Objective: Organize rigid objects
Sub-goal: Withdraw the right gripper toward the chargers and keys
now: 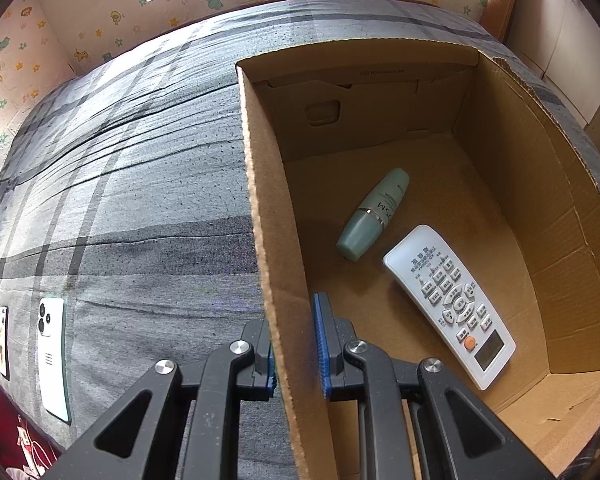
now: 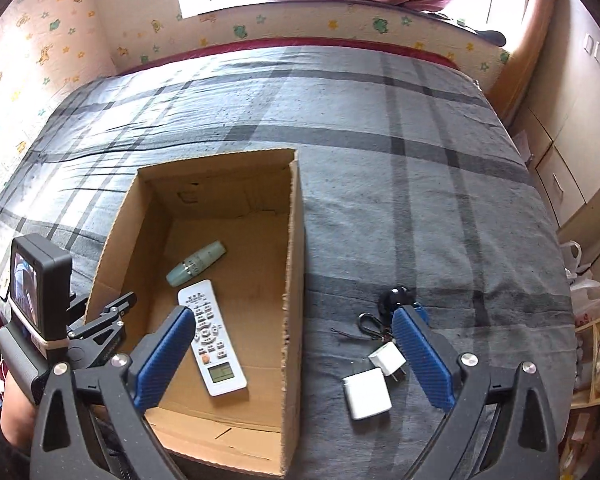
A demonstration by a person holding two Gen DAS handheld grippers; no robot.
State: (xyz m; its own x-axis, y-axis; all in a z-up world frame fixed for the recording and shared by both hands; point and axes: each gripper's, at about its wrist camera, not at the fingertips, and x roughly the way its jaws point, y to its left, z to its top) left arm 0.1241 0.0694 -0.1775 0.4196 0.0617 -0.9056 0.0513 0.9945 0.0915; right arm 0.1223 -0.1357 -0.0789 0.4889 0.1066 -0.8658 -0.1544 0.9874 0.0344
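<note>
Clamped on the left wall of the cardboard box (image 1: 276, 264), the left gripper (image 1: 296, 344) pinches the cardboard between its blue pads. Above the box's near end, the right gripper (image 2: 296, 356) hangs with its jaws spread wide and nothing between them. Inside the box lie a white remote control (image 2: 212, 340) and, just beyond it, a green bottle (image 2: 195, 262). On the plaid bedspread (image 2: 380, 160) right of the box sit two white chargers (image 2: 374, 382) and a key ring (image 2: 380, 316). Two phones (image 1: 52, 356) lie left of the box.
</note>
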